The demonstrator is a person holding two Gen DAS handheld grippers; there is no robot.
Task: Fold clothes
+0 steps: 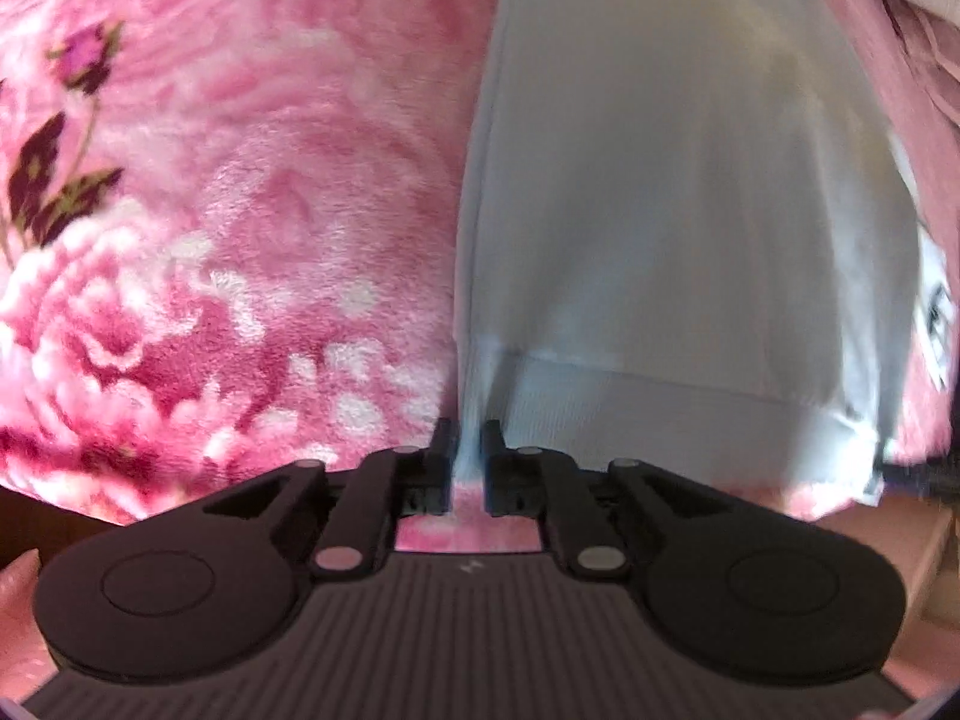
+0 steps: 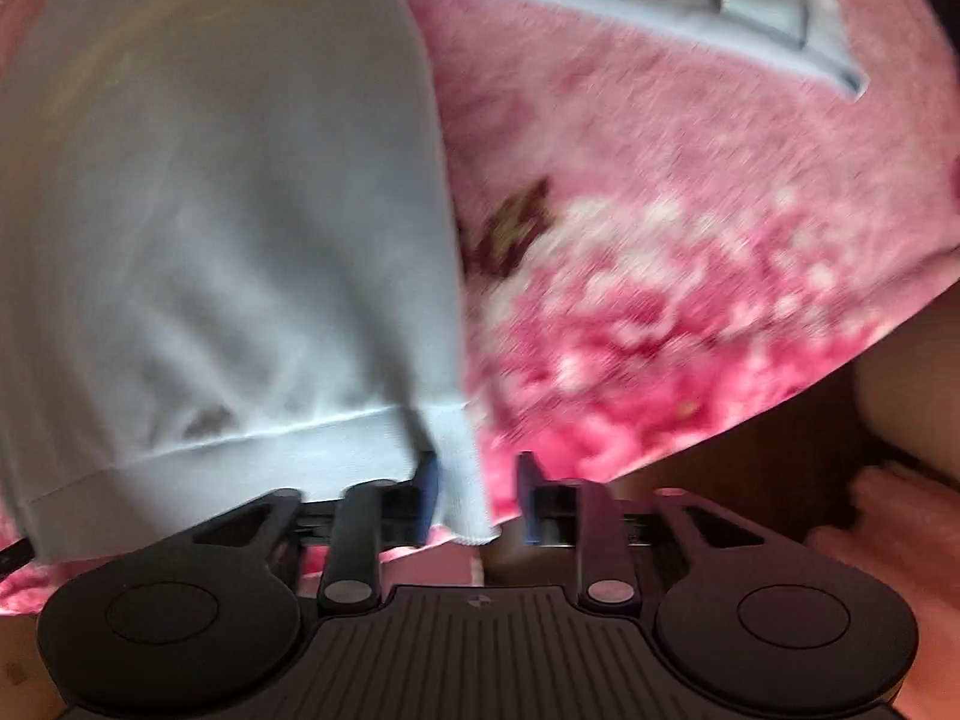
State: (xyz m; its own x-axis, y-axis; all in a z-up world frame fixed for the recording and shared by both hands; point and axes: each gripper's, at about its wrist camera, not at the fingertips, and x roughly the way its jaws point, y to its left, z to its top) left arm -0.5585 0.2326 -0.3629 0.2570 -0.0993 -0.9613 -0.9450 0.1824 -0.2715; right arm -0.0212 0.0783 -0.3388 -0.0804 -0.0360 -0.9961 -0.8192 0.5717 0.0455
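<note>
Surface: fluffy pink floral blanket (image 1: 240, 240), big rose print, dark leaves at the left of the left wrist view. It drops off at the lower right of the right wrist view; below that edge, dim brownish background, too blurred to identify.

Garment: pale white-blue sweatshirt (image 1: 690, 210) lying flat on the blanket, ribbed hem band toward both cameras, body running away toward the top of both views. A second bit of pale fabric (image 2: 750, 12) with a dark marking sits across the top right of the right wrist view; can't tell if it's a sleeve of the same piece.

Left gripper (image 1: 468, 438): low over the blanket, pointing along the sweatshirt's left side edge. Fingers nearly together, pinching the hem's left corner; a thin ridge of fabric stands up between the pads and the cloth is drawn into a crease toward them. Rest of the hem runs off to the right of the fingers.

Right gripper (image 2: 477, 468): also low, near the blanket's edge, tilted so the scene reads slanted. Fingers spread apart. The hem's right corner hangs down into the gap, lying against the left finger (image 2: 427, 480); the right finger (image 2: 528, 480) is apart from the cloth, with blanket showing between them. No pinch on this side. Body of the sweatshirt fills the left half of this view.

Both views motion-blurred, right more than left. Pinkish shapes at the lower right of the right wrist view, unclear what.
</note>
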